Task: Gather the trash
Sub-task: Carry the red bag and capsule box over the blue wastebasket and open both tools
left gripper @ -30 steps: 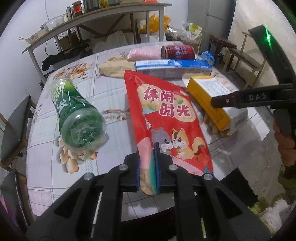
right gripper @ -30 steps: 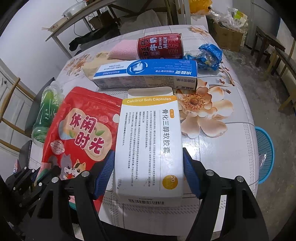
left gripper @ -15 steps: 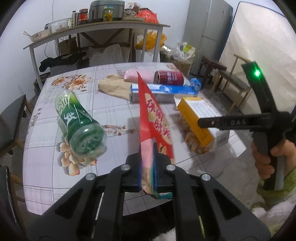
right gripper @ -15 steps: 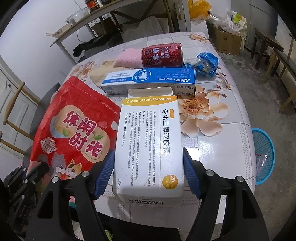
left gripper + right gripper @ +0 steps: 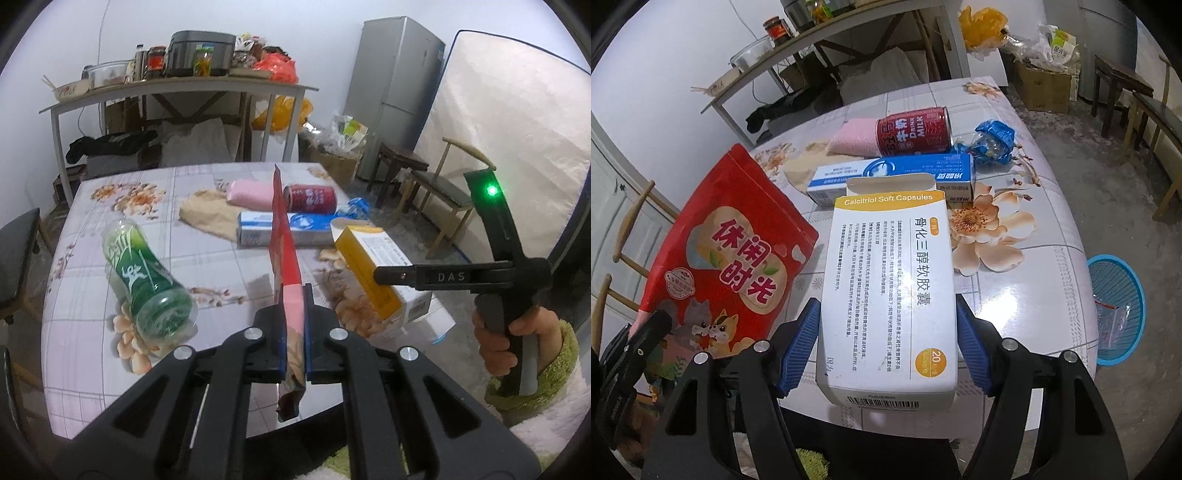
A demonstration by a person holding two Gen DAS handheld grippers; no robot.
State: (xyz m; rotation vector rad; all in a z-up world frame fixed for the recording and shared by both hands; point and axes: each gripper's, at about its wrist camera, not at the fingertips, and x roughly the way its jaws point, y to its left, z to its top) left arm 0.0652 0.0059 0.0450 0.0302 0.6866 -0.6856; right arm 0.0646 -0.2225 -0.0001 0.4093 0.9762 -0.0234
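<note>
Gripping the red snack pouch [image 5: 282, 236] at its bottom seam with the left gripper [image 5: 294, 334], fingers pinched narrow on the foil, at lower centre of the left wrist frame. Holding it edge-on there, long axis running up the frame from the jaws toward the pouch's top edge; showing its printed face at left of the right wrist frame [image 5: 731, 258], upright and leaning a little, cat picture low, zip edge high. Judging it light, limp and slick: likely flopping or sliding if the pinch loosens, so taking it deep on the sealed seam looks sound, not at a loose corner.

Clamping the capsule box [image 5: 890, 291] across its short width with the right gripper [image 5: 886, 354], blue pads [image 5: 799, 345] wide apart and pressing both long sides, at centre of the right wrist frame. Pointing its long axis straight up the frame, away from the camera, barcode end nearest, open flap farthest. Seeming raised off the table [image 5: 1034, 258], though hard telling for sure. Judging it light, probably empty cardboard, stiff along the edges yet crushable under a hard squeeze.

Leaving on the table the green bottle [image 5: 147, 280] lying at left, pointing up-left, plus the red can [image 5: 310, 198], long blue box [image 5: 295, 229] and blue wrapper [image 5: 993, 142]. Sitting at right edge on the floor, a blue basket [image 5: 1123, 314], likely the destination.
</note>
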